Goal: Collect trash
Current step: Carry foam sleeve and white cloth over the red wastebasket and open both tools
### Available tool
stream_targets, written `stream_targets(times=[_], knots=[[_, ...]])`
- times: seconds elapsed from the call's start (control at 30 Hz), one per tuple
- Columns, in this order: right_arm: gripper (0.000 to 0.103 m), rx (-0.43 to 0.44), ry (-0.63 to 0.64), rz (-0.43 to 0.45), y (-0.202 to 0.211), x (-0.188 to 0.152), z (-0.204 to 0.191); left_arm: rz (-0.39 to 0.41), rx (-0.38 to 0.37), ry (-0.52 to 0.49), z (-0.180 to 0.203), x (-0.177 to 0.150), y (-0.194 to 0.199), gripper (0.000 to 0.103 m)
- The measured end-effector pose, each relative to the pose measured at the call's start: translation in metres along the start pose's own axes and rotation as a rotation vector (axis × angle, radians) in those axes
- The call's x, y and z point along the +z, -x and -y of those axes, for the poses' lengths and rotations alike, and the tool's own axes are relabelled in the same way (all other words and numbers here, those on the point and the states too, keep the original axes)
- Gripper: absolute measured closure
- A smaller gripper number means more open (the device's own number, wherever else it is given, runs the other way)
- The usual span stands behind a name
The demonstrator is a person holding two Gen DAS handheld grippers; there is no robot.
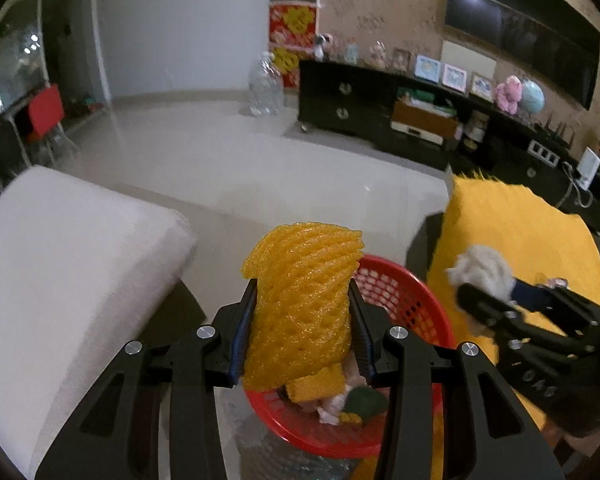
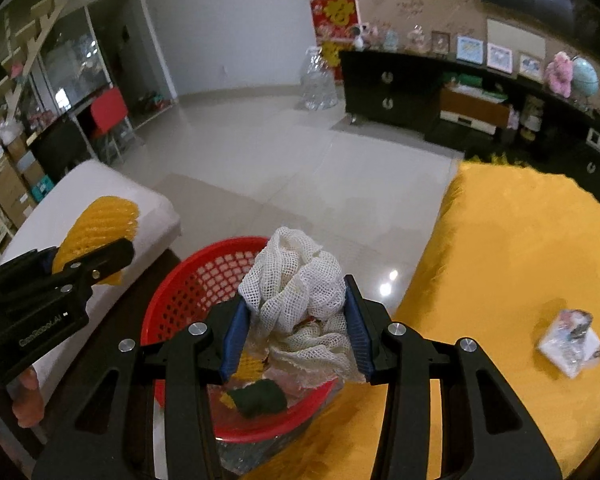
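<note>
Two handheld black grippers, matching build.
Left gripper [image 1: 302,320] and right gripper [image 2: 298,320]: black linkage arms, silver round screws, blue-padded jaws; faint white lettering on the left gripper's side.

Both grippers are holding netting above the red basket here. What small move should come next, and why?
Probably open the right gripper: its white mesh netting already hangs over the red basket, so it should drop in. The left gripper, clamping the yellow foam net, could release next.

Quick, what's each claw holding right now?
Left gripper: closed on the yellow foam net.
Right gripper: closed on the white mesh net.
</note>
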State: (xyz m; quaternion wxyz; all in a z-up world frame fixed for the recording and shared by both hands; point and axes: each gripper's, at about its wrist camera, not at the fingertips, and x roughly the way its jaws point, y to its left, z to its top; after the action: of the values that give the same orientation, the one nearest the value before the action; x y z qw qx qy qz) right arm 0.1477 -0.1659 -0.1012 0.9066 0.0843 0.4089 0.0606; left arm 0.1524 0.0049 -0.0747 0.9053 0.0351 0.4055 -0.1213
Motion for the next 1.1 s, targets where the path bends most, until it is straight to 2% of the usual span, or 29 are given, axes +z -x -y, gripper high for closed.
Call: stream_targets(times=[0.27,0.4,0.5,0.67,0.77,0.97,1.1], knots=[[0.06,0.018,-0.004,-0.064,-0.028,-0.012,-0.002,-0.105,-0.056,0.016,-0.006,-0.009,-0.031,0.063],[0.06,0.028,0.006,-0.08,-0.036,-0.016,-0.007,-0.124,-0.056,0.015,-0.007,-0.011,-0.037,0.063],[0.059,0.039,-0.002,-0.087,-0.039,-0.016,-0.006,-0.132,-0.067,0.016,-0.006,-0.011,-0.039,0.056],[0.05,0.023,-0.025,-0.071,-0.033,-0.017,0.003,-0.124,-0.077,0.017,-0.003,-0.008,-0.038,0.039],[0.044,0.012,-0.055,-0.065,-0.028,-0.018,0.013,-0.113,-0.079,0.025,-0.004,-0.007,-0.035,0.033],[0.043,-0.01,-0.067,-0.039,-0.011,-0.019,0.021,-0.09,-0.054,0.048,-0.005,-0.004,-0.028,0.027],[0.041,-0.034,-0.044,-0.004,0.004,-0.018,0.02,-0.043,-0.031,0.039,-0.004,0.0,-0.015,0.026]])
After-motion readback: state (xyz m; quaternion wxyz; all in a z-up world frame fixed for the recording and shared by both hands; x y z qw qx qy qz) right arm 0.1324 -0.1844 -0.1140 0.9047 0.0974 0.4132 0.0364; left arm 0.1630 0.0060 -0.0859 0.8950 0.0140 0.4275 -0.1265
